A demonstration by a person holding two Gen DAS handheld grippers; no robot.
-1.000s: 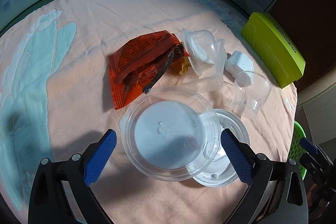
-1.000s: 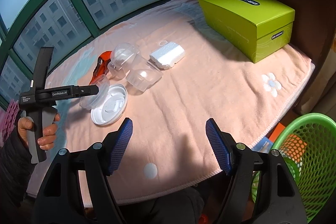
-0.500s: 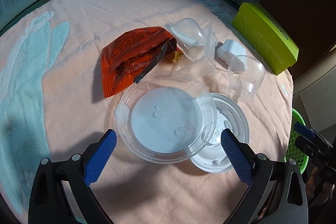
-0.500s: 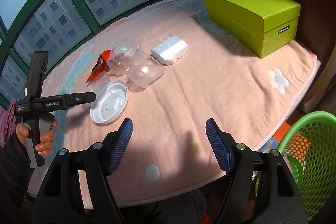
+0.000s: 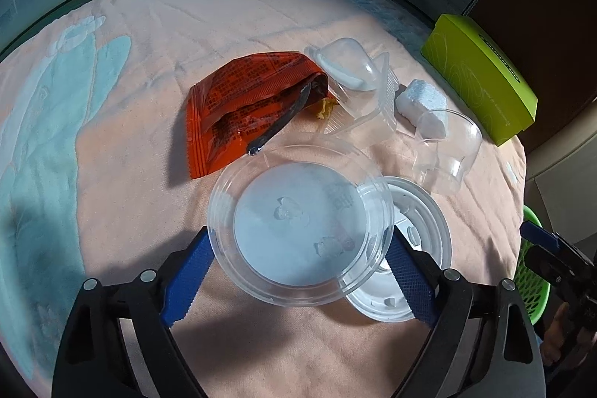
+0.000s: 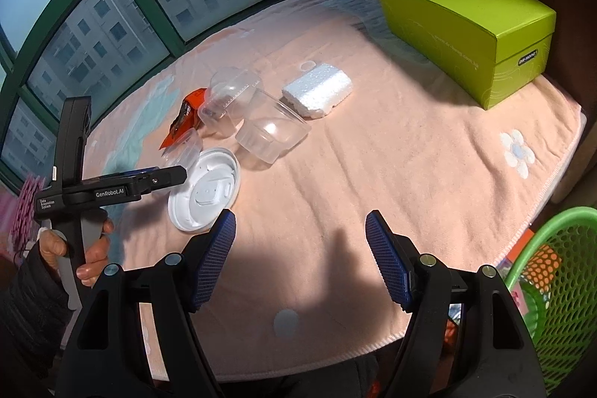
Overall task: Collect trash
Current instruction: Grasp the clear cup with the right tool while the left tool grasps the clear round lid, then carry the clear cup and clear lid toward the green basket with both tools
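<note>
Your left gripper point(image 5: 298, 248) has just been closing; its pads now touch the clear round container point(image 5: 300, 224) between them. Your right gripper point(image 6: 300, 260) stands half open, empty.

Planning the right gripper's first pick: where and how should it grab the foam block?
Pinch the foam block across its narrow width, pads on the two long faces, coming down from above at its right end. It lies flat, and the clear tub crowds its near-left corner.
</note>
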